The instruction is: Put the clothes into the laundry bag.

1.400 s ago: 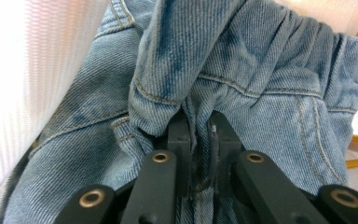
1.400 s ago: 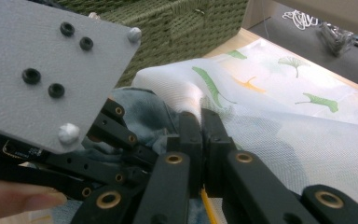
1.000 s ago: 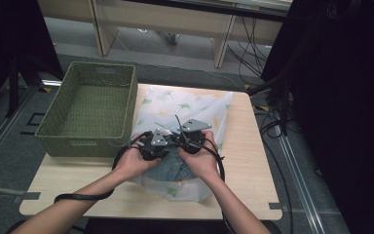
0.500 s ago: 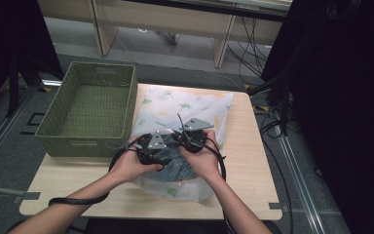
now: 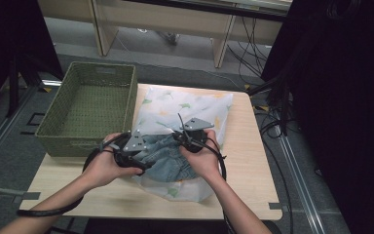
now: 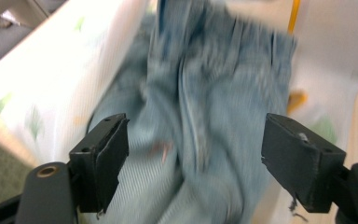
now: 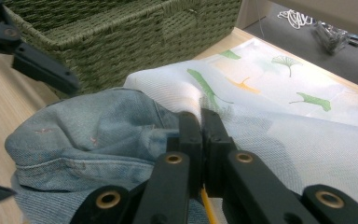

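1. Woven olive-green rectangular basket (image 5: 90,105): at far left of light wooden table (image 5: 253,165), overhanging its left edge; interior bare. Right wall just beside the bag.
2. Left gripper (image 5: 135,158): held in left hand (image 5: 104,165) at the near left side of the bag. Jaws spread wide in the left gripper view, the denim between them, neither pad seen touching it. Black cable (image 5: 53,209) looping off the near table edge.
3. Crumpled pale-blue denim garment (image 6: 200,116): lying in the open mouth of the bag, at table centre near the front edge; partly inside, partly bulging out toward the person.
4. White mesh bag printed with green and yellow leaves (image 5: 185,105): flat across table centre, far end reaching close to the back edge.
5. Right gripper (image 7: 201,122): held in right hand (image 5: 202,158); jaws pressed together, pinching the bag's mesh rim just above the denim.
6. Open room: bare wood strip to the right of the bag up to the right edge, and a narrow strip along the front.
7. Against half a second earlier: both hands slightly nearer the front edge, left gripper swung lower toward the denim; basket and bag unmoved.
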Motion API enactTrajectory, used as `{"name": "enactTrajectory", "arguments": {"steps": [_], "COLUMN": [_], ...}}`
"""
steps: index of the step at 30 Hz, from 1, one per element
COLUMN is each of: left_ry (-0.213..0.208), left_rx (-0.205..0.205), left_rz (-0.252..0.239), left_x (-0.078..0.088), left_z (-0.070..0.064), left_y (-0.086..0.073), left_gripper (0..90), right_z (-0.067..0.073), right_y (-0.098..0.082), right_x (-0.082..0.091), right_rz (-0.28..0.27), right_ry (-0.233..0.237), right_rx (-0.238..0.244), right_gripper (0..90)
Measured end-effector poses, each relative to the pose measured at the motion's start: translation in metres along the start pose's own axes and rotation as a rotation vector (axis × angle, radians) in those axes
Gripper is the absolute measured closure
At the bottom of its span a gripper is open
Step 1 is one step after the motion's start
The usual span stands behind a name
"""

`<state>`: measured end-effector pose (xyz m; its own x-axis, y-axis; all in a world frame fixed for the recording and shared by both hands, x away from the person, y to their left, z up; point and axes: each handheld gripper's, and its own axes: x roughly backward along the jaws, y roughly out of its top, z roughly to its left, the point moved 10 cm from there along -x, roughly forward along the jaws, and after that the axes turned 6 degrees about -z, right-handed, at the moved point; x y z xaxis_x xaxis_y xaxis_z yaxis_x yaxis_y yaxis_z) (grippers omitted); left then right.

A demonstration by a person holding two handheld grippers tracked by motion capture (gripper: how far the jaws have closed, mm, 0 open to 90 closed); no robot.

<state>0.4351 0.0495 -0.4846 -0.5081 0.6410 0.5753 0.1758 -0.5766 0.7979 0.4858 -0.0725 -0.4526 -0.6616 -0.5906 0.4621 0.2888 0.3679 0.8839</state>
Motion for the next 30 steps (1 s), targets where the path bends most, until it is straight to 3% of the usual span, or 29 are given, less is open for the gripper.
{"name": "enactTrajectory", "arguments": {"steps": [7,11,14,16,18,23,26,30], "left_ry": [-0.026,-0.075,-0.087,-0.071,-0.067,-0.048,-0.042,-0.053], "left_rx": [-0.036,-0.055,-0.062,-0.089,-0.095,-0.105,-0.052,0.022], "left_rz": [0.132,0.215,0.235,0.257,0.265,0.255,0.221,0.168], "left_x": [0.005,-0.003,-0.013,-0.019,-0.024,-0.028,-0.024,-0.018], "left_z": [-0.001,-0.007,-0.008,-0.006,-0.005,-0.006,-0.008,-0.009], "left_y": [-0.041,-0.061,-0.068,-0.072,-0.074,-0.071,-0.063,-0.050], "left_gripper": [18.0,17.4,22.3,34.2,42.3,68.7,77.3,79.6], "right_z": [0.000,0.000,0.000,0.000,0.001,0.001,0.001,0.002], "right_y": [0.000,-0.001,-0.001,-0.002,-0.003,-0.003,-0.003,-0.002], "right_x": [0.000,-0.001,-0.001,0.000,0.000,-0.001,-0.001,-0.001], "right_rz": [0.001,0.005,0.006,0.009,0.014,0.011,0.010,0.009], "right_ry": [0.000,-0.001,-0.001,-0.001,-0.003,0.004,0.002,-0.002], "right_rx": [0.001,-0.008,-0.003,-0.014,-0.027,-0.009,-0.006,-0.007], "right_gripper": [89.8,89.8,89.8,89.8,89.8,89.8,89.8,89.8]}}
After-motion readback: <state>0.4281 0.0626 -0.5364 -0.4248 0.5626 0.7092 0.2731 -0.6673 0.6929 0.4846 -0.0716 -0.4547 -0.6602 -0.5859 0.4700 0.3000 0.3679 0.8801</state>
